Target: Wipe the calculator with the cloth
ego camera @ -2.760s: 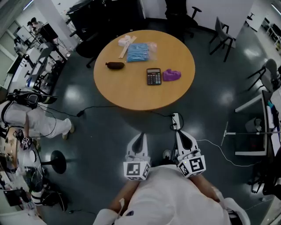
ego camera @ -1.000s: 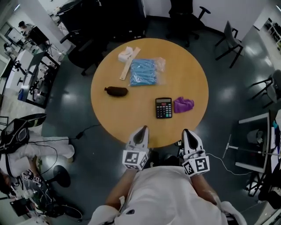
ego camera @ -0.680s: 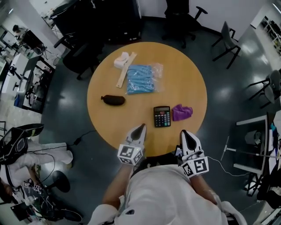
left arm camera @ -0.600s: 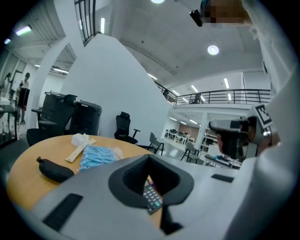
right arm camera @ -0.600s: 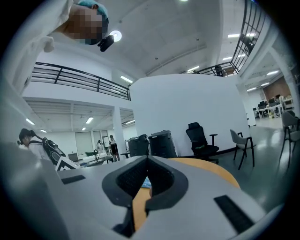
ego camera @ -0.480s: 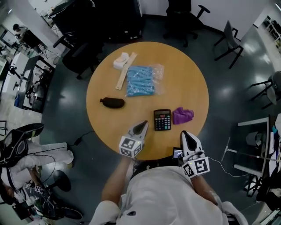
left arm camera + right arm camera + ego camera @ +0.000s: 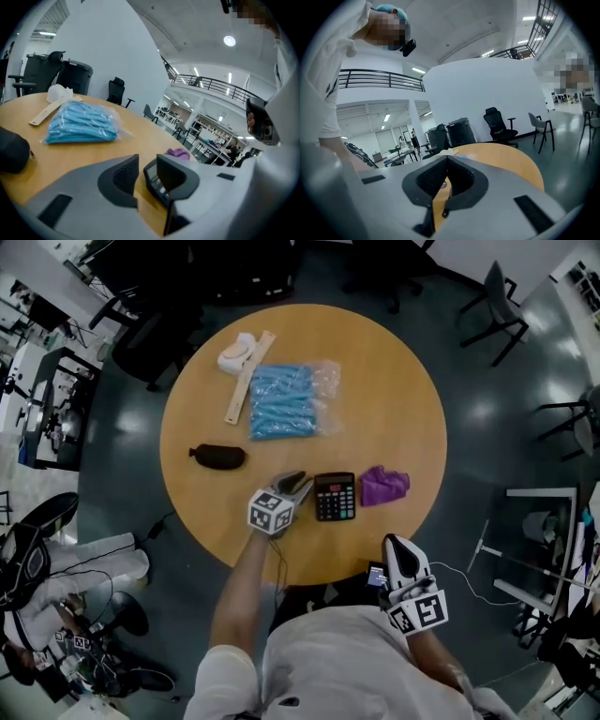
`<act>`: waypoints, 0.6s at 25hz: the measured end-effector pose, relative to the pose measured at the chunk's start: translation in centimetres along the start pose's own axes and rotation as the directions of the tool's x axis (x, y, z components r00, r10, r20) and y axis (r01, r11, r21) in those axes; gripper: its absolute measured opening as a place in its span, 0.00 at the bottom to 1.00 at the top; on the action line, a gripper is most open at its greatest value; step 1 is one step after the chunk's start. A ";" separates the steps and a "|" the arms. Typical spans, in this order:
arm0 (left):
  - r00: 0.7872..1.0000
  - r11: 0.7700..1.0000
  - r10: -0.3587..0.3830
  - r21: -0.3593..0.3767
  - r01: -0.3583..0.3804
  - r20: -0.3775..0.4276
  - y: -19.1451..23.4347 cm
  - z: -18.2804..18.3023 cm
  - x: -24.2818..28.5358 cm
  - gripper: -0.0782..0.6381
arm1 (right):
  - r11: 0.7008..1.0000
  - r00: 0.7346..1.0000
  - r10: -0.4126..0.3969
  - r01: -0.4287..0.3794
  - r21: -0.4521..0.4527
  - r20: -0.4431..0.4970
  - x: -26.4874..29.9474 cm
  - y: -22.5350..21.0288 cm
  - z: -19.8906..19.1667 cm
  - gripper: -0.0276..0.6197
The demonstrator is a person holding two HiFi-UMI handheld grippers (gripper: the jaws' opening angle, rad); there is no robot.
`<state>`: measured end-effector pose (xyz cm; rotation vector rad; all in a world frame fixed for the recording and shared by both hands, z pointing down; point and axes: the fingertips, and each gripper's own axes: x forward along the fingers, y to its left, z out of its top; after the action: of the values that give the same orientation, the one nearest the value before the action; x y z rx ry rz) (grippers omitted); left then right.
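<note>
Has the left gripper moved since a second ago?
Yes. The left gripper went from the round wooden table's near edge out over it, beside the black calculator; its jaws have just been opening, gripping nothing.

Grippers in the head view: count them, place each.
2. The left gripper over the table, just left of the calculator; the right gripper at the table's near edge. None seems hidden.

Head view looks steeply down on the whole desk (image 7: pixel 394 362); both gripper views look low across that shared desk top.
</note>
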<state>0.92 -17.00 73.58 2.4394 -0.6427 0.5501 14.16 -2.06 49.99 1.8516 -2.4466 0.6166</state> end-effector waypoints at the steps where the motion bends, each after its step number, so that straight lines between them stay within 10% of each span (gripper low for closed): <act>1: 0.999 1.000 -0.010 0.002 0.010 -0.030 0.4 -0.6 0.8 0.26 | 1.000 1.000 -0.005 0.005 0.007 -0.010 -0.1 -0.5 -0.3 0.07; 15: 0.951 0.974 -0.205 0.048 0.221 -0.232 -0.3 -2.2 6.3 0.31 | 0.997 0.995 -0.045 0.051 0.065 -0.089 -0.6 -4.1 -2.9 0.07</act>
<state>5.65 -17.46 78.32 2.4272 -0.2651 0.7586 17.48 -1.53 53.71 1.8582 -2.3483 0.7690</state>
